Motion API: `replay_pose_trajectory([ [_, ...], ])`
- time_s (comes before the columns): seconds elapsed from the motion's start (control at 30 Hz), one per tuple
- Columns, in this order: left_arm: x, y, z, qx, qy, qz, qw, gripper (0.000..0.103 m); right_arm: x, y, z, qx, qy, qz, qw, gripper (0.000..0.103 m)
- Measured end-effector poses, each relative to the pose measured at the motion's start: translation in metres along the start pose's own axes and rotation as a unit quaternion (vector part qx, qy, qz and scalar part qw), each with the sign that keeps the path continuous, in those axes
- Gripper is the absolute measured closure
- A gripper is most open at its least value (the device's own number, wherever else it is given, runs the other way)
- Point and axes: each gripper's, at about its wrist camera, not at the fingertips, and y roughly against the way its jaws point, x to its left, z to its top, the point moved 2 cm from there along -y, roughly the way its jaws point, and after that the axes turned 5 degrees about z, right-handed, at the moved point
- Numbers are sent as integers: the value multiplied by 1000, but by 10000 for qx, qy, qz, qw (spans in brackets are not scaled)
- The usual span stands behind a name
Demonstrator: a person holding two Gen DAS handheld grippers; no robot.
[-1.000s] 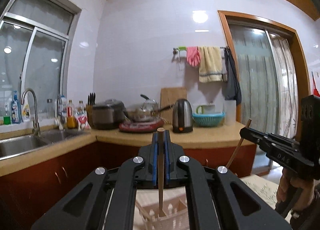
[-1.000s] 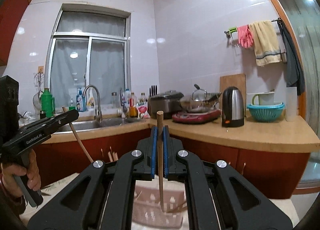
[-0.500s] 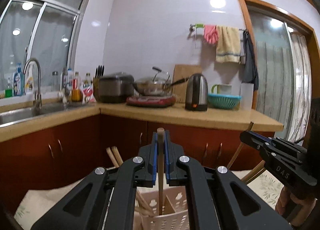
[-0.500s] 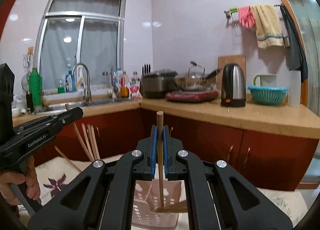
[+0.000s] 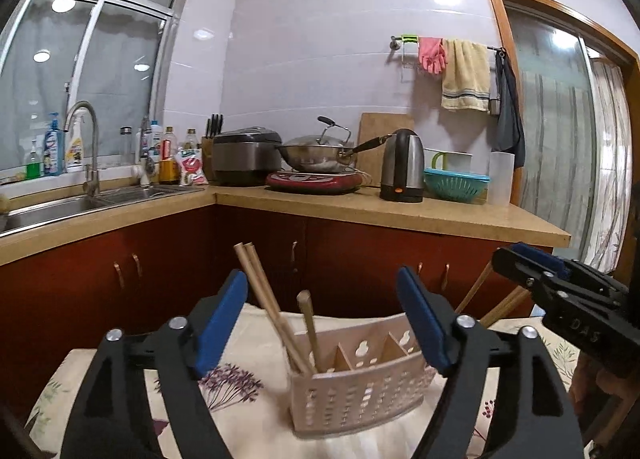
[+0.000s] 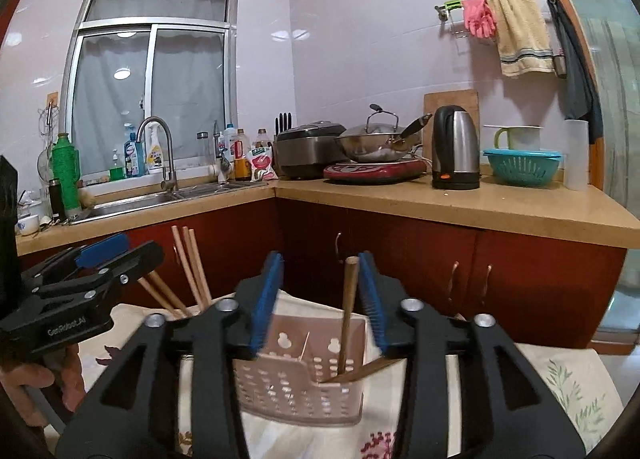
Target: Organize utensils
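A pink perforated utensil basket (image 5: 360, 387) stands on a floral tablecloth; it also shows in the right wrist view (image 6: 300, 379). My left gripper (image 5: 322, 323) is open above the basket's left end, where a wooden chopstick (image 5: 310, 329) stands free among several others (image 5: 260, 287). My right gripper (image 6: 320, 299) is open over the basket's right end, around a standing chopstick (image 6: 347, 315) that touches neither pad. Each gripper shows in the other's view: the right (image 5: 560, 291), the left (image 6: 80, 283).
The floral tablecloth (image 5: 240, 375) covers the table under the basket. Behind it run red cabinets (image 6: 400, 259) under an L-shaped counter (image 5: 400, 211) with sink, rice cooker, wok, kettle (image 5: 402, 165) and teal colander. Several chopsticks lean behind the left gripper (image 6: 188, 267).
Both grippers have lowered toward the basket and opened. Each let go of its chopstick, which now stands in the basket.
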Motion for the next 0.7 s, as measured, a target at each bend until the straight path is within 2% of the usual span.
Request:
replay_pose_trajectory([
  [0.17, 5, 36, -8, 34, 46, 222, 9997, 22, 9, 31, -7, 113, -3, -171, 9998, 43],
  [0.53, 9, 110, -36, 196, 113, 534, 9983, 18, 33, 100, -41, 442, -51, -406, 9982, 32],
  [0.7, 11, 136, -41, 203, 160, 612, 9978, 18, 41, 125, -43, 449, -79, -464, 9979, 28],
])
